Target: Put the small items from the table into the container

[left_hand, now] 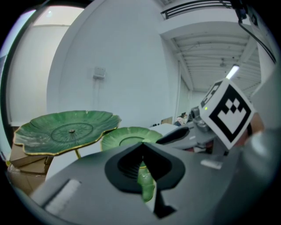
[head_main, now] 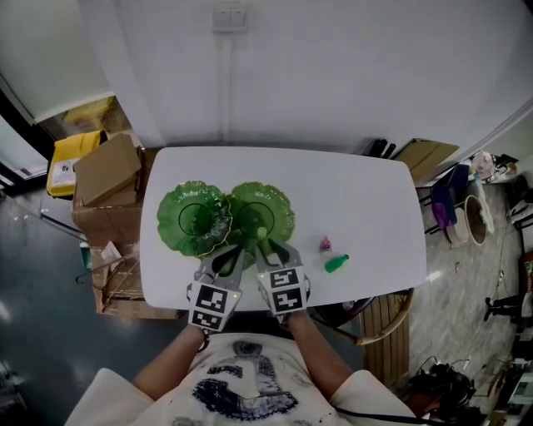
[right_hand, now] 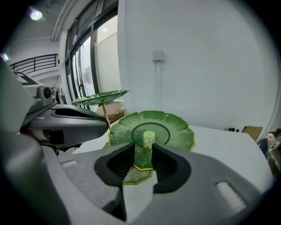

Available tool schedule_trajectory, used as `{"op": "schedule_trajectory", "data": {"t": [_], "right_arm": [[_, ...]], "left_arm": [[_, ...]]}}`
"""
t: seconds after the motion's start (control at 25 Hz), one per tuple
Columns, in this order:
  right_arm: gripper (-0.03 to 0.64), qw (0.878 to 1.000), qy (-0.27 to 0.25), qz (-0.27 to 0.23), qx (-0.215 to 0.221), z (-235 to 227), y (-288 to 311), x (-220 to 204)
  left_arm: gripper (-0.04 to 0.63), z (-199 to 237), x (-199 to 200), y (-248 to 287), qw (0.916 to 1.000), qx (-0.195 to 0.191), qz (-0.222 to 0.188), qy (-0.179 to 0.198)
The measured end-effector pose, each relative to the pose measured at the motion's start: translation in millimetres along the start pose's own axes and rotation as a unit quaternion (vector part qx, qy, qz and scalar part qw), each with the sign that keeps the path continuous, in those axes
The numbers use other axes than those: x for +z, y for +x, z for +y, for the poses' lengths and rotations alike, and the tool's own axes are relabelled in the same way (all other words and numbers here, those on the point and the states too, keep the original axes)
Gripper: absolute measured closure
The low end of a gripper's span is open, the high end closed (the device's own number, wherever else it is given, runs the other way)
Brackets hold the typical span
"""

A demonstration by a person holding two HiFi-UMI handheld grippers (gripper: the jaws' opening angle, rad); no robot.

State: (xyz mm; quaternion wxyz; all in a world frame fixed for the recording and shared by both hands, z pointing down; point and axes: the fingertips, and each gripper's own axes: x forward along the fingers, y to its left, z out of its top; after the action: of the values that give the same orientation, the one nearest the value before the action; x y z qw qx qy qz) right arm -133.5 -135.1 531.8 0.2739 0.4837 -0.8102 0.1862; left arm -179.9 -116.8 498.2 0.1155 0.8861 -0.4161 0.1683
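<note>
Pink item (head_main: 325,244) and green item (head_main: 336,264) lie close together on the white table (head_main: 366,191), off to the right of the right claw (right_hand: 143,151) and apart from it. Neither is in a dish.

The right claw is partly closed on a green stem (right_hand: 143,157) with a pale cap (right_hand: 148,137), one jaw against each side. A small gold-rimmed leaf (right_hand: 138,175) sits just under its jaws. Straight beyond it spreads the right dish (head_main: 271,204), low and flat.

The left claw (left_hand: 141,147) sits just beside the right one, jaws together. A bit of green leaf (left_hand: 146,184) shows in the gap below them; whether it is pinched I cannot tell. Ahead of it and to its left stands the left dish (head_main: 196,218), raised on a thin gold leg, its rim overlapping the right dish.

The tabletop is bare white with rounded corners. Behind it a plain white wall (head_main: 333,66) carries a switch plate (head_main: 229,17). Cardboard boxes (head_main: 107,170) are stacked left of the table, and a wooden chair (head_main: 387,320) stands at its near right corner on a grey floor (head_main: 42,316).
</note>
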Motion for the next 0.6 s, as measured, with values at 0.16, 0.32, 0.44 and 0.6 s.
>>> {"op": "schedule_trajectory", "data": {"t": [0.16,0.32,0.44,0.6], "right_arm": [[0.497,1.000,0.000,0.000,0.004,1.8,-0.4,-0.6],[0.497,1.000,0.002,-0.003,0.007,3.3,-1.8,-0.5],[0.497,1.000,0.004,-0.006,0.007,3.6,-3.8,0.4],[0.497,1.000,0.008,-0.014,0.006,4.6,-7.8,1.3]], "left_arm": [[0.606,-0.2,-0.2,-0.8,1.0000,0.001,0.000,0.000],[0.606,-1.0,-0.4,-2.1,1.0000,0.002,0.000,0.001],[0.606,-1.8,-0.1,-3.2,1.0000,0.002,0.000,0.000],[0.606,-3.8,0.1,-6.1,1.0000,0.001,-0.002,0.002]]}}
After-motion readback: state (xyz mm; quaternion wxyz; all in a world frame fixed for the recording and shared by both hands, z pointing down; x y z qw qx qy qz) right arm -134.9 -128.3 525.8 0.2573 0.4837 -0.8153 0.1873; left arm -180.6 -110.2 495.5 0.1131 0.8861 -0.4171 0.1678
